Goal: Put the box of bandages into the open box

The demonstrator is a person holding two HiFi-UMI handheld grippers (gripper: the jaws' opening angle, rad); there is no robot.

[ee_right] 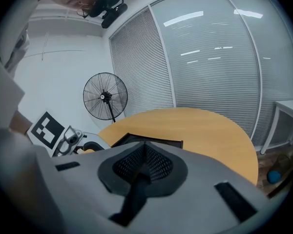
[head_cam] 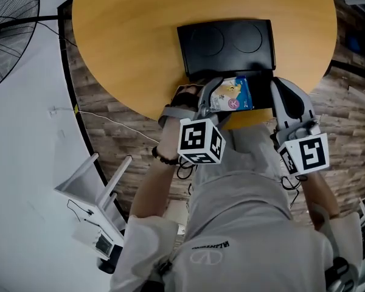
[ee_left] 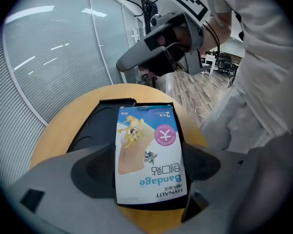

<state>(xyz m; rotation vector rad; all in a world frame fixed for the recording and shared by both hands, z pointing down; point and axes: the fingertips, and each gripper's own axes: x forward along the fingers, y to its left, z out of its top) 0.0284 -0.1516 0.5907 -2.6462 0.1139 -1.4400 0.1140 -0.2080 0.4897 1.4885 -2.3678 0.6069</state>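
My left tongs (ee_left: 147, 168) are holding the box of bandages (ee_left: 149, 155), one jaw on each long side. It hangs just over the near part of the open box (head_cam: 261, 91), picture side up. I cannot tell if it touches the bottom yet. My right tongs (ee_right: 144, 152) are closed with nothing in them, just beside the open box's right wall.

Here is what I think could go wrong. The open box sits right at the near edge of the table (head_cam: 134, 35). If I let go too soon, the bandages might land on the wall, tip over and fall to the floor. If I squeeze too hard, the thin card may bend. My right tongs are so close that they could bump the open box and push it away.
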